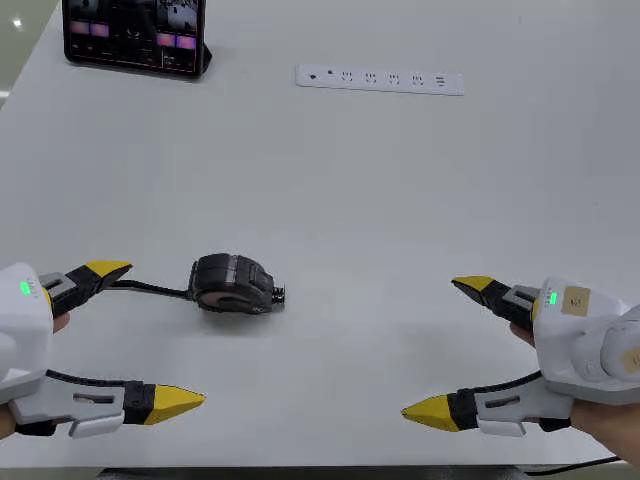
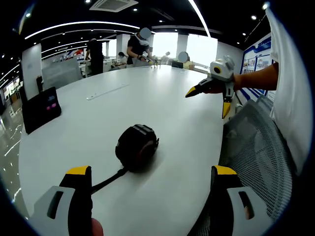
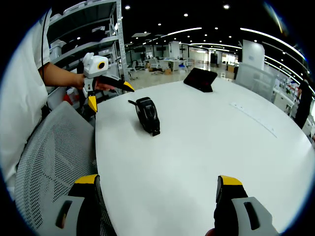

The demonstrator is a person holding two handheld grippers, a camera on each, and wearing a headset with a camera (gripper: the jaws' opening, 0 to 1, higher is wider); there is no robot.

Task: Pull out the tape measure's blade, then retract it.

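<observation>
Jaws wide open and empty on left gripper (image 1: pixel 160 332) and right gripper (image 1: pixel 430 347); tape measure (image 1: pixel 232 285) sits loose at frame's left-centre, so pulling its blade hook (image 1: pixel 280 293) unpinned would likely just drag it.

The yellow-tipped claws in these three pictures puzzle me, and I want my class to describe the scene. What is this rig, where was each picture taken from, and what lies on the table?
There is no robot here: a person holds a two-jawed tool in each hand. The head view comes from a headset camera looking down at the left claw and the right claw, both open and holding nothing. The two round pictures come from a fisheye camera on each claw, looking out between its own yellow tips. On the white table lies a black tape measure, blade in, its strap trailing towards the left claw. Farther back are a white power strip and a propped-up tablet.
</observation>
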